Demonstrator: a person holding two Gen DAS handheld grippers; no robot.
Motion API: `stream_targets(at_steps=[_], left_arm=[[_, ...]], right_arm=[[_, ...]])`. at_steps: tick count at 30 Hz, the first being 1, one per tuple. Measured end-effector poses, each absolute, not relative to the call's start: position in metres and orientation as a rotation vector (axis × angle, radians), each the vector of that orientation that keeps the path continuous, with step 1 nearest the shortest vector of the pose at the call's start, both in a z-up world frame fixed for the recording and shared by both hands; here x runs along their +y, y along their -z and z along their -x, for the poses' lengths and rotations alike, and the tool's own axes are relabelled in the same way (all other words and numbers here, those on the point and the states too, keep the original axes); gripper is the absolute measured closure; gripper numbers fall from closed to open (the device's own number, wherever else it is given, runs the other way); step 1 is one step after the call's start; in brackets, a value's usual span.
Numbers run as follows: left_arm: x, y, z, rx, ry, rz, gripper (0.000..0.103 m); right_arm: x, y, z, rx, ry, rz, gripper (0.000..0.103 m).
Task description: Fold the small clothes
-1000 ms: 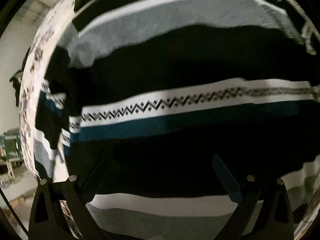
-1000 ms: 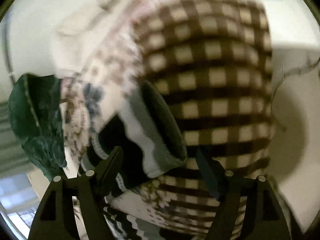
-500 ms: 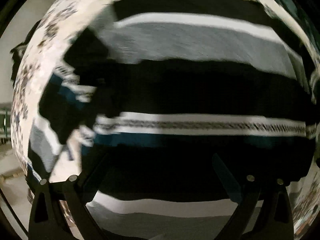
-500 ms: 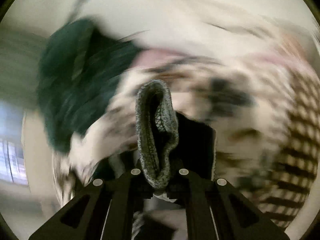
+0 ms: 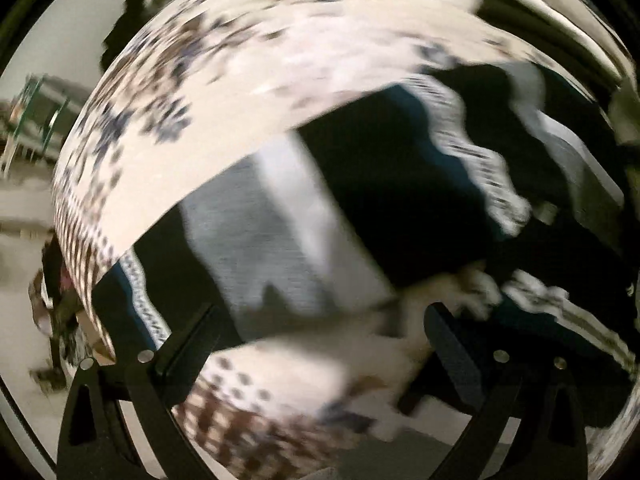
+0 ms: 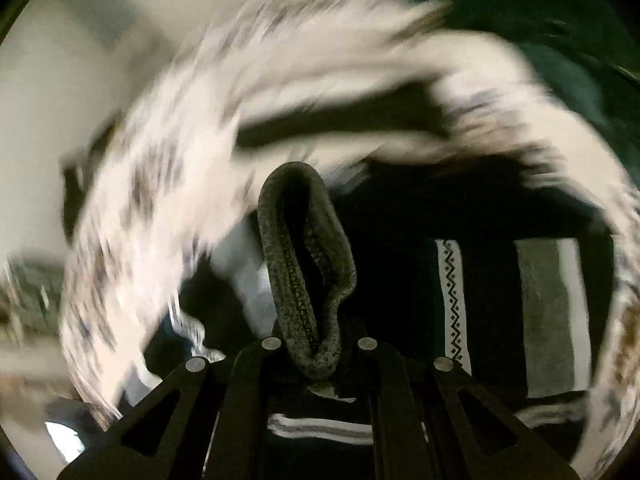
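Note:
A black knitted sweater [image 5: 400,184] with grey, white and teal bands and a zigzag stripe lies on a cream patterned cloth [image 5: 240,80]. My left gripper [image 5: 320,344] points down over the sweater's edge, jaws wide apart with nothing pinched between them; the picture is blurred. In the right wrist view, my right gripper [image 6: 320,356] is shut on the sweater's grey ribbed cuff [image 6: 304,264], which stands up in a loop from the jaws. Behind it the sweater's body [image 6: 452,300] shows its zigzag and grey bands.
The cream patterned cloth [image 6: 168,216] spreads under the clothes. A dark green garment [image 6: 540,20] lies at the upper right of the right wrist view. A brown checked cloth [image 5: 240,420] shows low in the left wrist view. Pale floor and furniture [image 5: 36,120] sit far left.
My right gripper closed on the grey cuff and swung round with it. My left gripper stayed open, rolled and slid from the sweater's middle to its edge.

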State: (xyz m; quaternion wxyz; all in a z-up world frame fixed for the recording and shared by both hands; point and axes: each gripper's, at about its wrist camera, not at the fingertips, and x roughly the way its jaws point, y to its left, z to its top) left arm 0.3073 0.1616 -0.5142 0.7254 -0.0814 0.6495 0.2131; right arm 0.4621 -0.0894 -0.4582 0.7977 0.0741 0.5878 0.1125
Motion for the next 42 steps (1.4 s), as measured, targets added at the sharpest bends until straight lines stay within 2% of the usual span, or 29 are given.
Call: stream_targets(at_steps=[3, 8, 10, 11, 12, 13, 14, 15, 18, 20, 22, 23, 24, 25, 26, 27, 32, 35, 38, 42], left_arm=[[0.188, 0.516, -0.297, 1.432, -0.496, 0.222, 0.0], [0.22, 0.52, -0.271, 1.457, -0.529, 0.301, 0.0], [0.237, 0.519, -0.25, 1.461, -0.544, 0.405, 0.0], [0.247, 0.519, -0.237, 1.456, -0.557, 0.475, 0.0], [0.258, 0.521, -0.223, 1.446, -0.562, 0.569, 0.0], [0.266, 0.524, -0.211, 1.431, -0.561, 0.665, 0.0], [0.278, 0.534, -0.195, 1.409, -0.551, 0.823, 0.0], [0.286, 0.544, -0.184, 1.389, -0.535, 0.955, 0.0], [0.305, 0.582, -0.165, 1.3, -0.482, 1.303, 0.001], [0.321, 0.595, -0.15, 1.179, -0.56, 1.453, 0.002], [0.336, 0.6, -0.136, 1.066, -0.681, 1.563, 0.008], [0.34, 0.598, -0.132, 1.026, -0.727, 1.568, 0.019], [0.34, 0.589, -0.131, 1.007, -0.796, 1.504, 0.041], [0.342, 0.581, -0.136, 1.021, -0.828, 1.429, 0.055], [0.343, 0.57, -0.144, 1.031, -0.846, 1.338, 0.083], [0.343, 0.562, -0.149, 1.024, -0.844, 1.28, 0.097], [0.331, 0.487, -0.209, 0.949, -0.766, 0.844, 0.098], [0.293, 0.44, -0.261, 0.901, -0.622, 0.629, 0.098], [0.214, 0.406, -0.319, 0.884, -0.396, 0.486, 0.097], [0.08, 0.406, -0.383, 0.952, -0.098, 0.379, 0.097]], right_arm=[[-0.023, 0.503, -0.47, 1.323, -0.26, -0.039, 0.095], [0.02, 0.524, -0.478, 1.336, -0.22, 0.043, 0.095], [0.02, 0.53, -0.49, 1.403, -0.223, 0.021, 0.087], [0.011, 0.531, -0.492, 1.444, -0.23, -0.034, 0.081], [0.0, 0.528, -0.492, 1.466, -0.25, -0.124, 0.057], [-0.012, 0.523, -0.488, 1.467, -0.255, -0.189, 0.028], [-0.03, 0.515, -0.482, 1.452, -0.233, -0.228, 0.019], [-0.042, 0.507, -0.476, 1.437, -0.215, -0.24, 0.017], [-0.086, 0.494, -0.451, 1.416, -0.126, -0.262, 0.017], [-0.114, 0.494, -0.432, 1.431, -0.073, -0.282, 0.017], [-0.133, 0.495, -0.418, 1.444, -0.023, -0.285, 0.017], [-0.144, 0.497, -0.409, 1.453, 0.005, -0.284, 0.017], [-0.152, 0.5, -0.403, 1.463, 0.035, -0.276, 0.017], [-0.159, 0.504, -0.397, 1.471, 0.066, -0.262, 0.017], [-0.168, 0.508, -0.39, 1.482, 0.106, -0.24, 0.017], [-0.176, 0.508, -0.386, 1.488, 0.13, -0.223, 0.017], [-0.212, 0.514, -0.366, 1.484, 0.197, -0.236, 0.017], [-0.238, 0.515, -0.356, 1.466, 0.208, -0.306, 0.017], [-0.281, 0.512, -0.339, 1.424, 0.235, -0.434, 0.017], [-0.348, 0.504, -0.312, 1.374, 0.314, -0.569, 0.017]])
